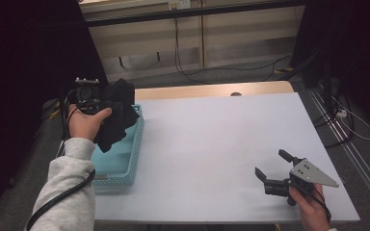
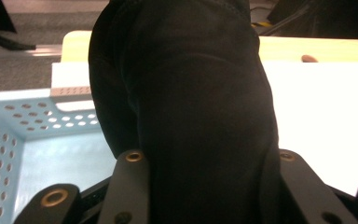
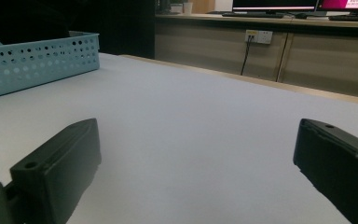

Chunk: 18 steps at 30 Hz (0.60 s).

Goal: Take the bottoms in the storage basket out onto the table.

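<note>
The left gripper's (image 1: 107, 102) fingers clamp a soft, crumpled black cloth (image 2: 191, 112), held above the perforated light-blue plastic basket (image 1: 125, 163) at the worktop's (image 1: 212, 144) left edge. Near the front right corner, the right gripper's (image 1: 273, 166) blunt black fingers stand wide apart over the smooth white surface, holding nothing.

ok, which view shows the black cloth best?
The high view: the whole black cloth shows, bunched in the left tongs above the blue basket. The left gripper view has it close up between the jaws, its edges cut off. The right gripper view looks across the table.
</note>
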Motion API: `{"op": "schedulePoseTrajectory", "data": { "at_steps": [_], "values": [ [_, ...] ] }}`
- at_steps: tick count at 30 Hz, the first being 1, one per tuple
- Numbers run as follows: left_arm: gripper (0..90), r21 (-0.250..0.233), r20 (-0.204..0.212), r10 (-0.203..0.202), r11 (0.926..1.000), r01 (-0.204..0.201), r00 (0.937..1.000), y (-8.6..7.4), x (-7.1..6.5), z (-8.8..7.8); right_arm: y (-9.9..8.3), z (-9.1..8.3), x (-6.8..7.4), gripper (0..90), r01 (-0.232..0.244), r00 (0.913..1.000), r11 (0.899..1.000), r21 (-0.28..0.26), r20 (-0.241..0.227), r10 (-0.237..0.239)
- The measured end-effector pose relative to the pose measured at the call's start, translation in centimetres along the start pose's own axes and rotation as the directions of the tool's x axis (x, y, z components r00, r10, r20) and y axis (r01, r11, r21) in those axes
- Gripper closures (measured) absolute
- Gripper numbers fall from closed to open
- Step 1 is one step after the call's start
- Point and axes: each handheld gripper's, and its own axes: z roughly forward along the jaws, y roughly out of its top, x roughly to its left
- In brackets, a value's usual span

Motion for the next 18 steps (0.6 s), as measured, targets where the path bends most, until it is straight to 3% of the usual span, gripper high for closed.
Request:
{"op": "schedulePoseTrajectory", "data": {
  "at_steps": [11, 18],
  "values": [
    [65.1, -0.029, 0.05, 0.03, 0.9992, -0.029, 0.9983, 1.0, -2.0, -0.9, 0.1, 0.0, 0.2, 0.0, 0.006, 1.0, 1.0, -0.001, -0.005, -0.006],
    [65.1, -0.045, 0.108, 0.061, 0.9974, -0.057, 0.9923, 0.6, -4.2, -0.5, 0.2, 0.2, 0.4, 0.0, 0.013, 0.9997, 1.0, 0.002, -0.02, -0.013]
  ]
}}
